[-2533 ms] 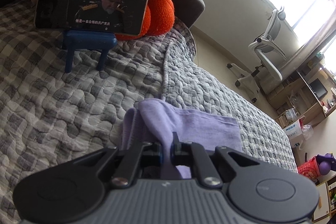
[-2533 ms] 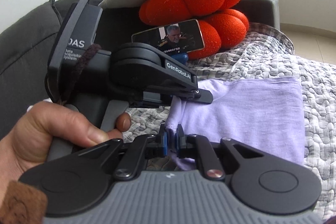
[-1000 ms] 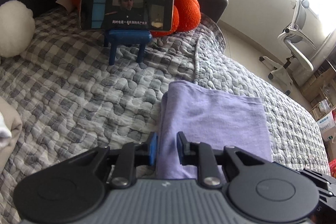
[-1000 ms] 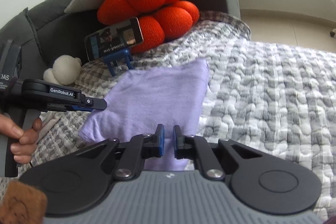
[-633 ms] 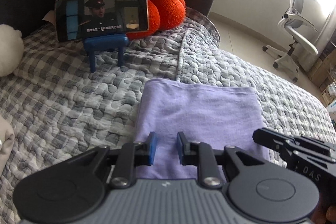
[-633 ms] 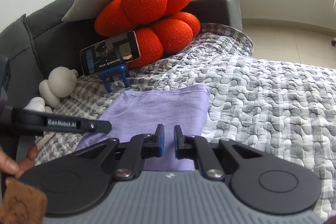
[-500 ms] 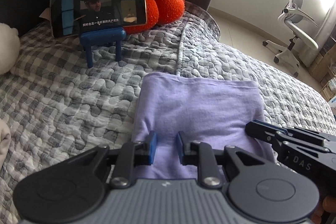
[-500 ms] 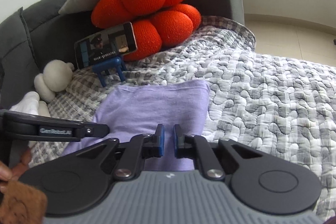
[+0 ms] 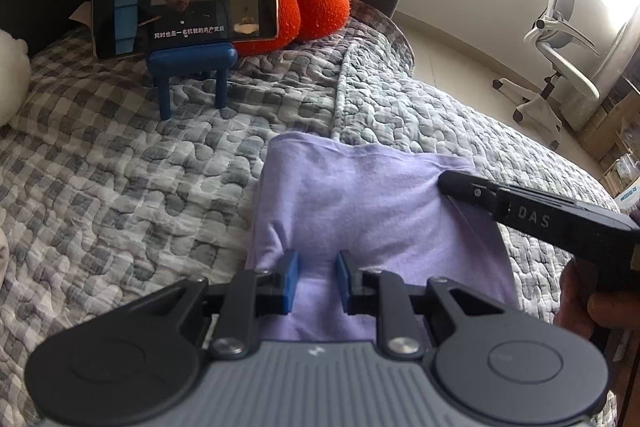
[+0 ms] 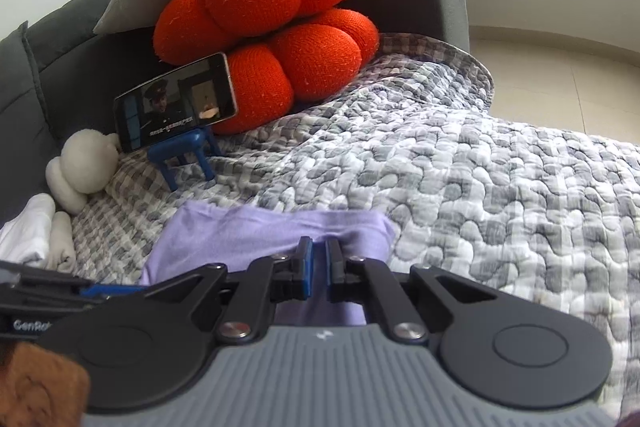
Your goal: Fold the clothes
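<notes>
1. Lilac knit garment (image 9: 372, 211) is lying folded into a rough rectangle on the grey checked quilt (image 9: 120, 179), in front of the phone (image 9: 184, 7) on its blue stand (image 9: 192, 67), w/ orange cushions (image 10: 272, 27) behind.
2. Left gripper (image 9: 317, 281) is hovering over the near edge of the garment; its jaws are standing part open w/ a clear gap, cloth showing beneath but no pinch visible. Nothing held.
3. Right gripper (image 10: 316, 269) is sitting at the garment's far-right portion, jaws drawn together to a narrow slit. Seen from the left wrist view, its tip is resting on or just above the cloth near the right edge. Whether cloth is pinched: cannot confirm; no raised fold showing.
4. Step in hand, as judged: garment is nearing a finished fold; both tools are positioning for smoothing or one more fold-over.
5. Next move, as judged: needs a firm pinch on one edge w/ each tool, both layers caught, then a level carry-over so edges are lining up.
6. Risk: near-left corner is bunching slightly; top layer may slide off if only one layer is caught.
</notes>
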The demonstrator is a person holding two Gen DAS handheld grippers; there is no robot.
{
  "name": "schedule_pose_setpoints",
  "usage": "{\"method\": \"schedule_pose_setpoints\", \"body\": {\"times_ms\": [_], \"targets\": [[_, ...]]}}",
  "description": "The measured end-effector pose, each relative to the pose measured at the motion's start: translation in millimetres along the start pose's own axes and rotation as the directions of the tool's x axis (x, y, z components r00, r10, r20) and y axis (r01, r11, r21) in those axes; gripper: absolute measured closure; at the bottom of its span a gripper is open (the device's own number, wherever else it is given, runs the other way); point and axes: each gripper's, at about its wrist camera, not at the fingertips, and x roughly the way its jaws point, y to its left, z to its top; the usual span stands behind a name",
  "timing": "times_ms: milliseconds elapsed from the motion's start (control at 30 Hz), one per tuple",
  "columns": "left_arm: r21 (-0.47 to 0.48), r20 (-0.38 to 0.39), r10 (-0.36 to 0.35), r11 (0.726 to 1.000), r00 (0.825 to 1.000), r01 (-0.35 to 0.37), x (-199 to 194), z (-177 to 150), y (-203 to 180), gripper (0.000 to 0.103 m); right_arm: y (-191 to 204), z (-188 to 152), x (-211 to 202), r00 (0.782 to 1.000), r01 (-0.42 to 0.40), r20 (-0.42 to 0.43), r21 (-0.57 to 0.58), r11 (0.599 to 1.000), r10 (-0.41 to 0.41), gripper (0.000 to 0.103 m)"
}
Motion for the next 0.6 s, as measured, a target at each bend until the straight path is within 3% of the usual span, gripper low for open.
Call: {"method": "schedule_pose_setpoints", "body": {"times_ms": [200, 400, 433, 500, 600], "targets": [[0.001, -0.006, -0.006, 1.0, 1.0, 0.006, 2, 1, 0, 0.081, -6, 0, 13, 0.998, 0.056, 0.011, -0.006, 0.998, -0.056, 0.103], [-0.038, 0.021, -0.017, 0.999, 1.0, 0.017, -2, 4, 5, 0.081, -6, 2, 6, 0.998, 0.059, 0.03, 0.006, 0.998, -0.059, 0.103], [-0.042, 0.036, -0.013, 0.999, 0.999, 0.014, -5, 4, 5, 0.079, -5, 2, -1, 0.998, 0.051, 0.044, 0.019, 0.999, -0.052, 0.102], [-0.047, 0.056, -0.009, 0.999, 0.998, 0.012, -8, 6, 4, 0.077, -3, 2, -15, 0.997, 0.034, 0.066, 0.042, 0.999, -0.037, 0.086], [-0.048, 0.05, 0.018, 0.999, 0.999, -0.015, -5, 6, 1, 0.075, 4, -3, -31, 0.998, 0.011, 0.059, 0.056, 0.998, -0.014, 0.086]]}}
